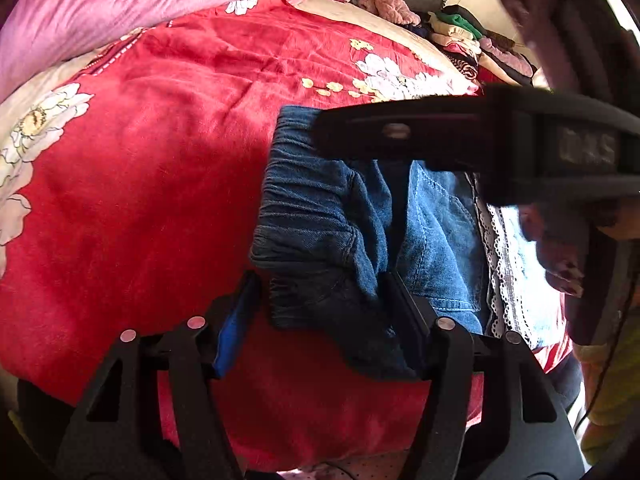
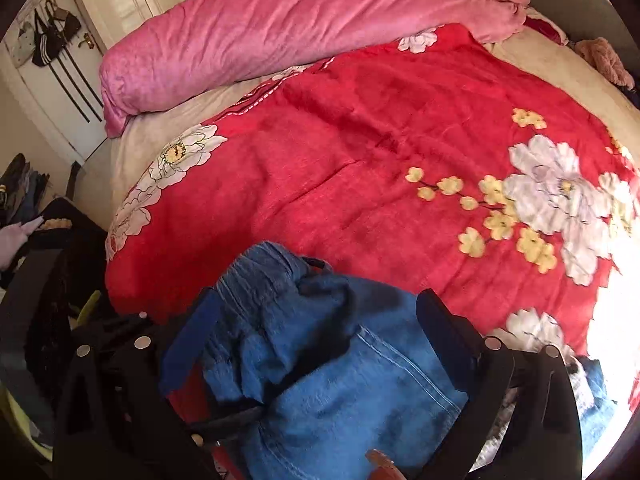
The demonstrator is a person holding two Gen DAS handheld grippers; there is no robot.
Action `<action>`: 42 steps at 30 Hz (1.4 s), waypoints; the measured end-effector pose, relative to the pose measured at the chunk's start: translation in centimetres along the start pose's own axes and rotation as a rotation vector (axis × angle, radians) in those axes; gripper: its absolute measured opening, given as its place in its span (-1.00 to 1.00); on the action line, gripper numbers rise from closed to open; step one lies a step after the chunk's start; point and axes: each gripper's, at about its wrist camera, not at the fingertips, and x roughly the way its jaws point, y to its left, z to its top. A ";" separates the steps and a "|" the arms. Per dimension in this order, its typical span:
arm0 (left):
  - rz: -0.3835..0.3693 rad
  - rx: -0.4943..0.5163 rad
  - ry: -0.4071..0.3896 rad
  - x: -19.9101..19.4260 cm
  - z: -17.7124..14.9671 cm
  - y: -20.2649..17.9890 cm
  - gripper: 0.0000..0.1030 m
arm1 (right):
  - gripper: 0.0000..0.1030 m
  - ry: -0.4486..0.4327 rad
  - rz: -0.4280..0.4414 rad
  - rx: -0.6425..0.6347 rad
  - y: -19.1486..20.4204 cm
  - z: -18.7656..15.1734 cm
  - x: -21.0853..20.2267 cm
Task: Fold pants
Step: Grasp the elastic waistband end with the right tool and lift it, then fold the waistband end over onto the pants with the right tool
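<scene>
Blue denim pants (image 1: 320, 220) with an elastic waistband lie bunched on the red floral blanket (image 1: 140, 168). My left gripper (image 1: 320, 300) is open, its fingers either side of the waistband end. In the left wrist view the right gripper's black body (image 1: 480, 140) hangs over the pants from the right. In the right wrist view my right gripper (image 2: 316, 320) is open, its fingers straddling the pants (image 2: 340, 380), which fill the gap between them. White lace trim (image 1: 500, 260) shows at the pants' right edge.
A rolled pink blanket (image 2: 300, 28) lies along the far side of the bed. A pile of folded clothes (image 1: 472, 40) sits at the far right corner. A door with hanging bags (image 2: 52, 40) is at far left.
</scene>
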 end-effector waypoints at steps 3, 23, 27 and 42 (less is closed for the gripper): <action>-0.011 -0.007 0.000 0.2 0.0 0.1 0.07 | 0.89 0.034 0.039 0.008 -0.3 0.2 1.9; -0.073 -0.003 -0.030 -1.1 1.4 -2.3 0.55 | -0.42 -0.207 0.250 0.192 -6.8 -4.7 -6.7; -0.134 0.002 0.003 0.1 2.3 -4.3 0.61 | -0.42 -0.258 0.250 0.227 -9.0 -7.0 -9.8; -0.383 0.364 0.095 1.7 -1.8 -18.9 0.38 | 0.49 -0.360 0.135 0.505 -17.2 -19.7 -15.9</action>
